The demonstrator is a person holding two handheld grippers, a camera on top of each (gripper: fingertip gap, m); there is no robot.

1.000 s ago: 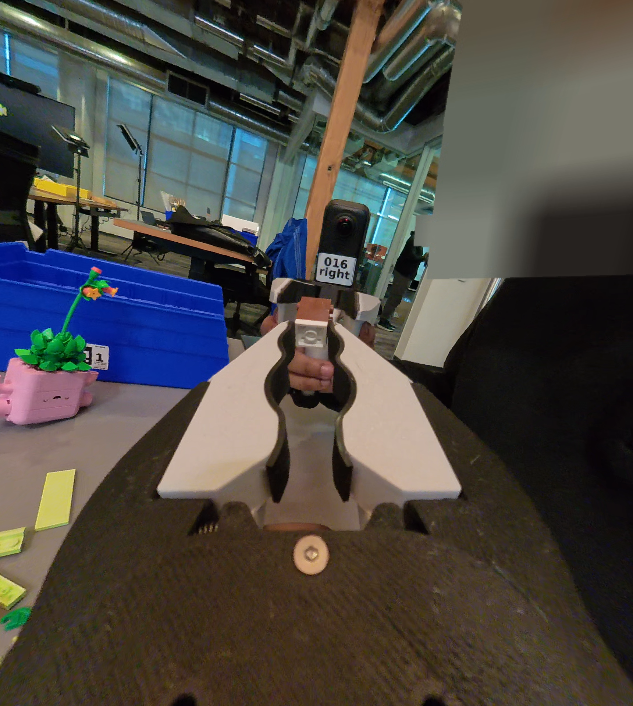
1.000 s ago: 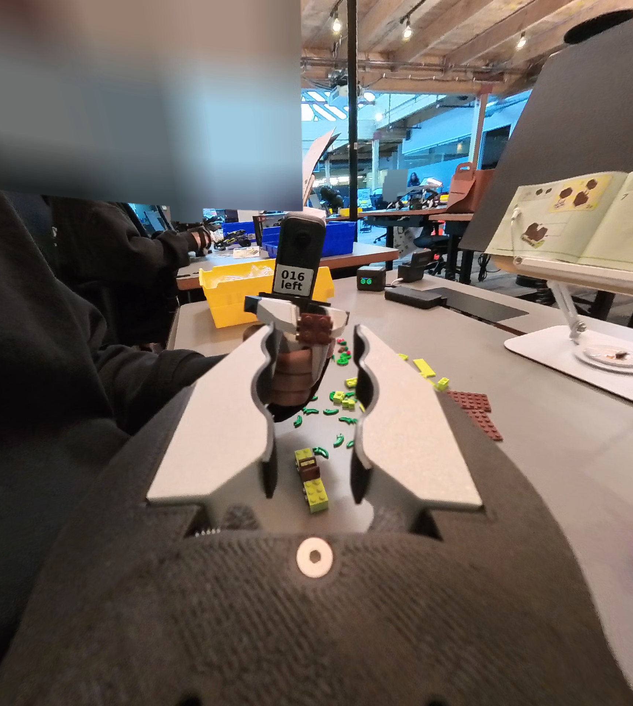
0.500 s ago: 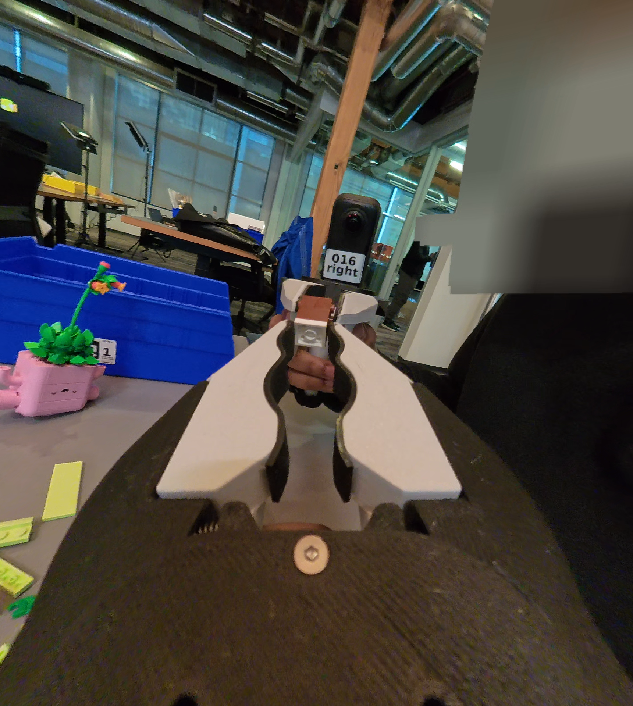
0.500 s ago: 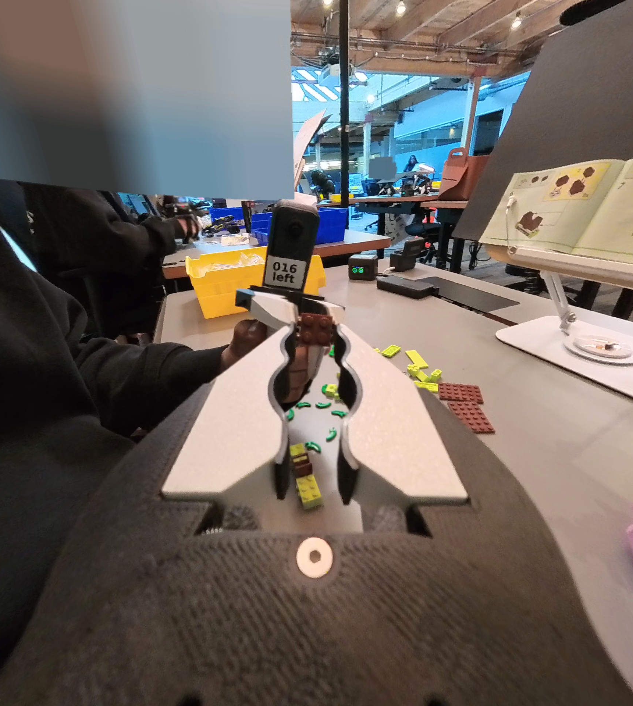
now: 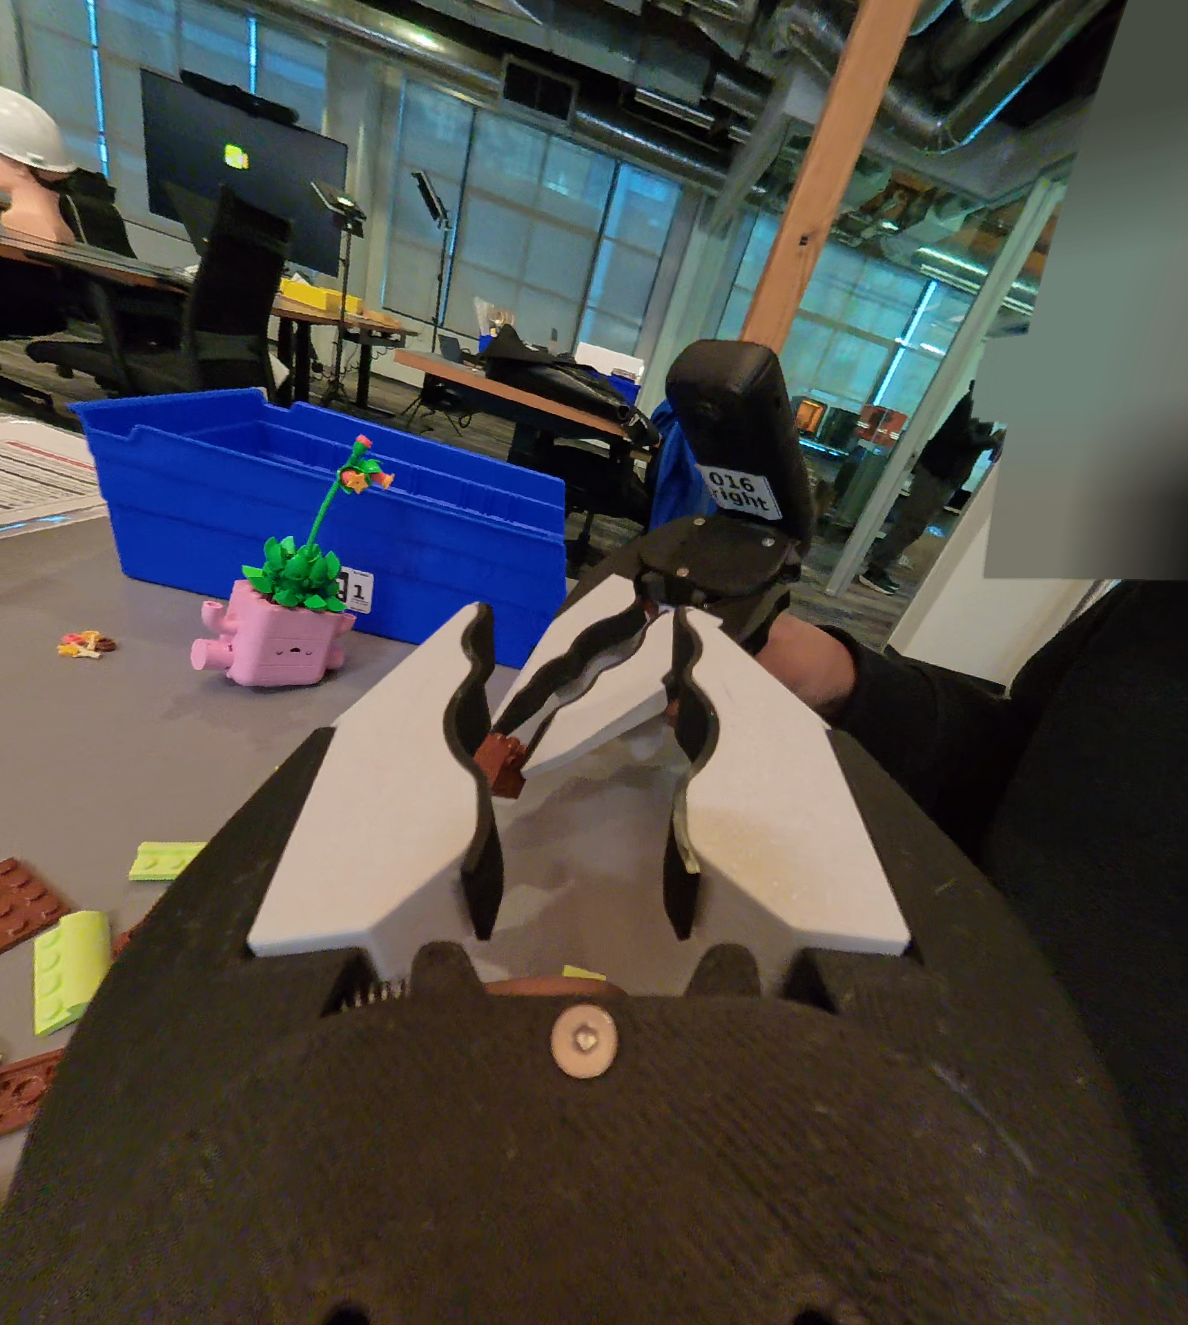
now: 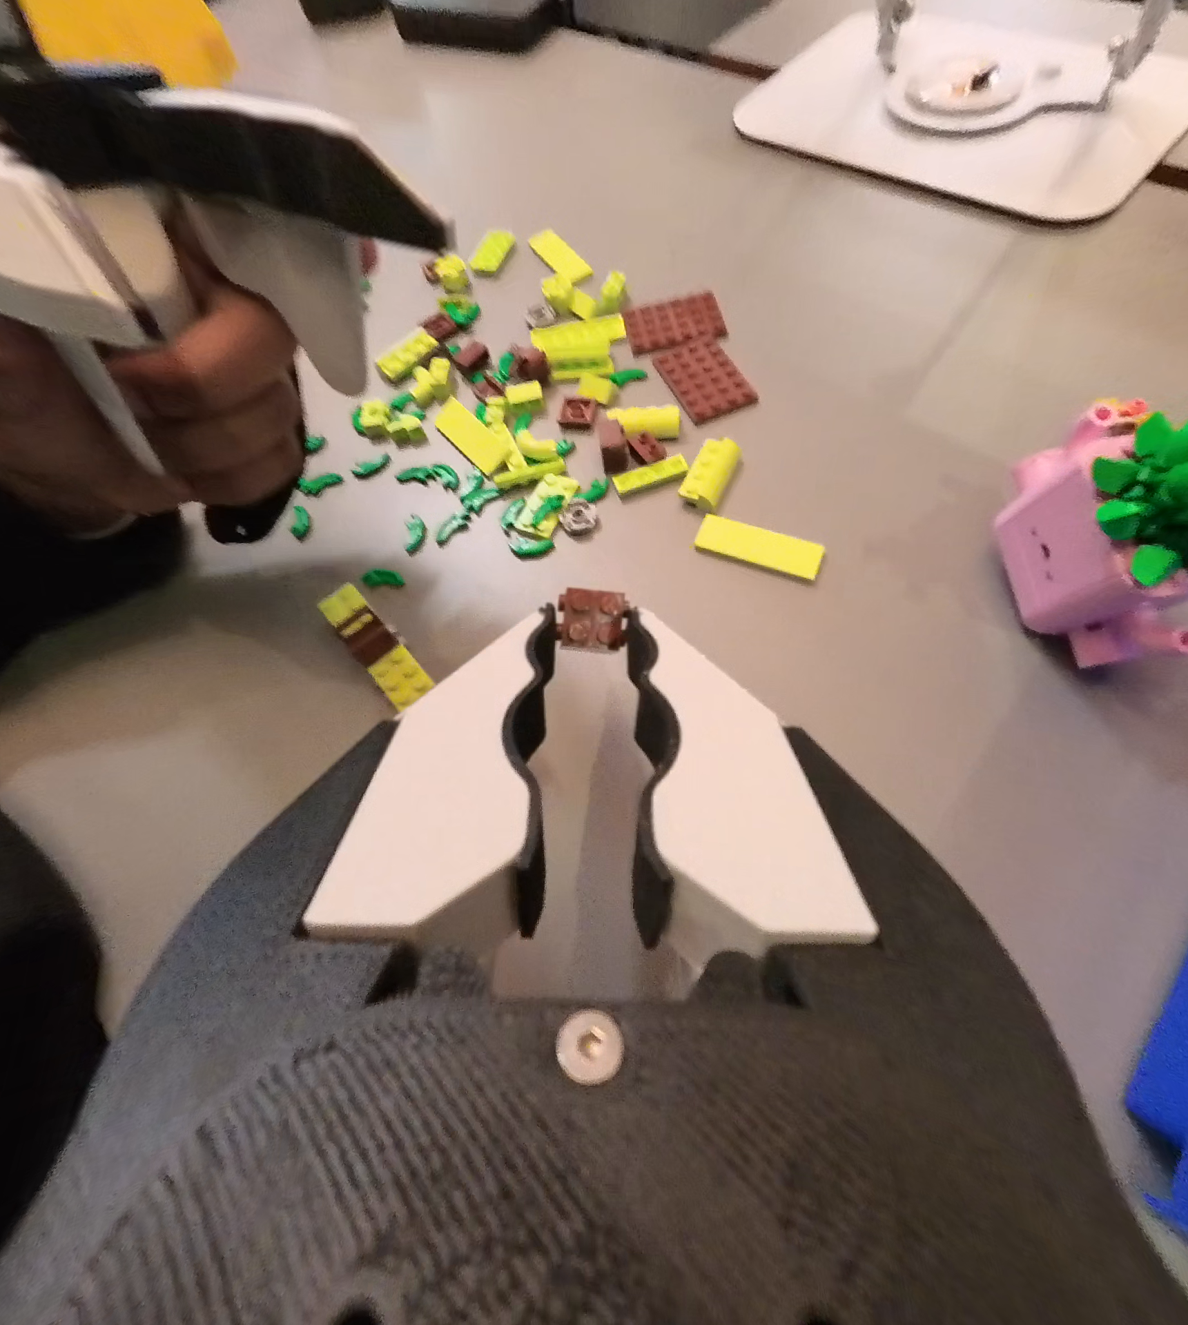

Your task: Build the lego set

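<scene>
My right gripper (image 6: pixel 592 615) is shut on a small brown brick (image 6: pixel 591 629) and points down at the grey table (image 6: pixel 899 430), holding the brick above it. My left gripper (image 5: pixel 580 616) is open and empty. In the left wrist view the right gripper (image 5: pixel 505 749) hangs between my left fingers with the brown brick (image 5: pixel 499 768) at its tip. A pile of lime, brown and green lego pieces (image 6: pixel 540 401) lies ahead of the right gripper. A small lime and brown assembly (image 6: pixel 375 645) lies to its left. One left finger (image 6: pixel 289 172) shows at the upper left.
A pink lego pot with a green plant (image 6: pixel 1114 538) stands at the right, and shows in the left wrist view (image 5: pixel 275 638). A blue bin (image 5: pixel 361 502) stands behind it. A white stand base (image 6: pixel 971 107) is at the far right. Two brown plates (image 6: pixel 691 351) lie by the pile. Spacing between my two grippers at the tips: around 9 cm.
My left gripper has opened and let go of the brick. My right gripper has shut on the brown brick, drawn it away and tipped down towards the table.
</scene>
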